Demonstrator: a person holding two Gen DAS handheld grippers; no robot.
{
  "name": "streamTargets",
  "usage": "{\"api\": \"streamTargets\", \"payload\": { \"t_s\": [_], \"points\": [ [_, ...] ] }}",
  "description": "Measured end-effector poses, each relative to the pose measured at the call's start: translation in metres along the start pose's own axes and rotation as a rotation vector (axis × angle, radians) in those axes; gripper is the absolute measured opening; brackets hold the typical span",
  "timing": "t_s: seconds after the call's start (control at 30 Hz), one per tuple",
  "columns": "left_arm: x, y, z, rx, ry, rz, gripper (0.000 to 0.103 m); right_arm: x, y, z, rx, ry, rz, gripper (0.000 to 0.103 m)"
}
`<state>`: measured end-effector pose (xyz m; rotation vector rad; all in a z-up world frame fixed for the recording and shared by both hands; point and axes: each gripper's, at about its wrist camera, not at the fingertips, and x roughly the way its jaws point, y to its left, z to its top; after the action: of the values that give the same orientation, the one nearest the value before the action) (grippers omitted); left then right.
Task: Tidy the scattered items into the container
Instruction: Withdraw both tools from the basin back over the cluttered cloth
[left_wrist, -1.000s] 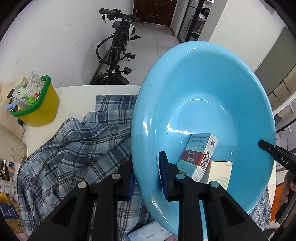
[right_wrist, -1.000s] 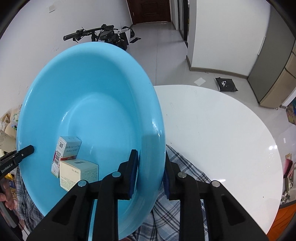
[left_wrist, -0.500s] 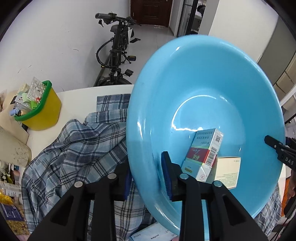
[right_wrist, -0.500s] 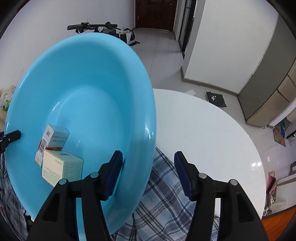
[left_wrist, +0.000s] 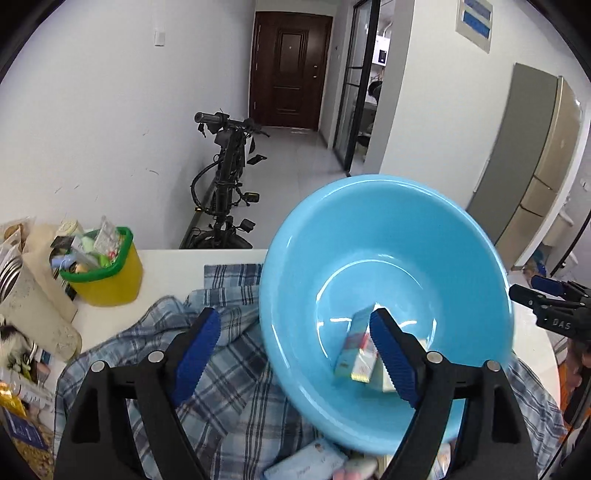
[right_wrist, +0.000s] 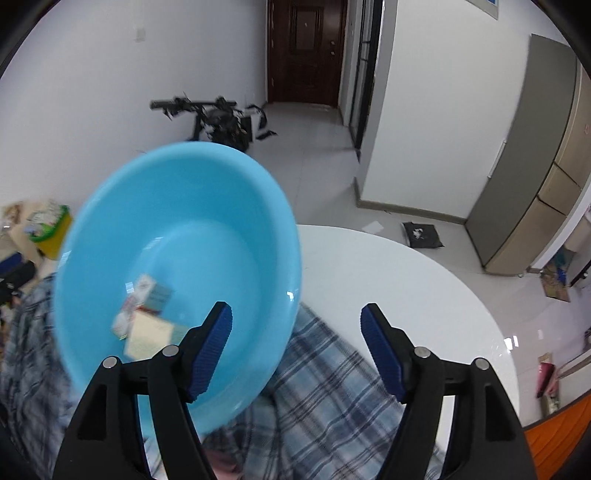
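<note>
A light blue basin (left_wrist: 388, 236) (right_wrist: 177, 206) lies on a plaid shirt (left_wrist: 147, 362) (right_wrist: 332, 387) on the white table (right_wrist: 388, 280). Inside it lie a blue-and-red medicine box (left_wrist: 354, 347) (right_wrist: 147, 295) and a cream box (right_wrist: 147, 336). My left gripper (left_wrist: 295, 321) hovers above the basin's left rim, jaws opening; the rim shows between the pads without touching them. My right gripper (right_wrist: 295, 312) hangs over the right rim, jaws also opening and clear of it. Its tips (left_wrist: 546, 299) show at the right of the left wrist view.
A yellow bin with a green rim (left_wrist: 107, 273) (right_wrist: 51, 229) full of small items stands at the table's left. More packets and a cloth bag (left_wrist: 33, 314) crowd the left edge. Flat boxes (left_wrist: 306, 461) lie under the basin's near side. A bicycle (left_wrist: 225, 184) leans on the wall beyond.
Both grippers were shut on the basin's rim, one on each side. Both have let go, spread wide and drawn up and back, so the basin looks smaller and lower.
</note>
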<state>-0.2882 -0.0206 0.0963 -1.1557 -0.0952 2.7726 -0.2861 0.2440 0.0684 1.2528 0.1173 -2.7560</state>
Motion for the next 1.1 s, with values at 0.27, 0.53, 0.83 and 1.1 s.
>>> {"api": "streamTargets", "payload": {
  "t_s": [0.27, 0.53, 0.83, 1.1],
  "points": [
    [-0.047, -0.008, -0.052, 0.003, -0.033, -0.064, 0.086, -0.072, 0.025, -0.066, -0.028, -0.174, -0.013, 0.1],
    [-0.096, -0.04, -0.11, 0.132, -0.121, -0.072, 0.088, -0.123, 0.035, -0.122, -0.006, -0.306, -0.017, 0.102],
    [-0.127, -0.072, -0.176, 0.27, -0.157, -0.048, 0.09, -0.159, 0.05, -0.182, -0.058, -0.362, 0.015, 0.103],
    [-0.116, -0.074, -0.226, 0.268, -0.082, -0.062, 0.09, -0.14, 0.062, -0.227, -0.052, -0.278, 0.053, 0.103]
  ]
}}
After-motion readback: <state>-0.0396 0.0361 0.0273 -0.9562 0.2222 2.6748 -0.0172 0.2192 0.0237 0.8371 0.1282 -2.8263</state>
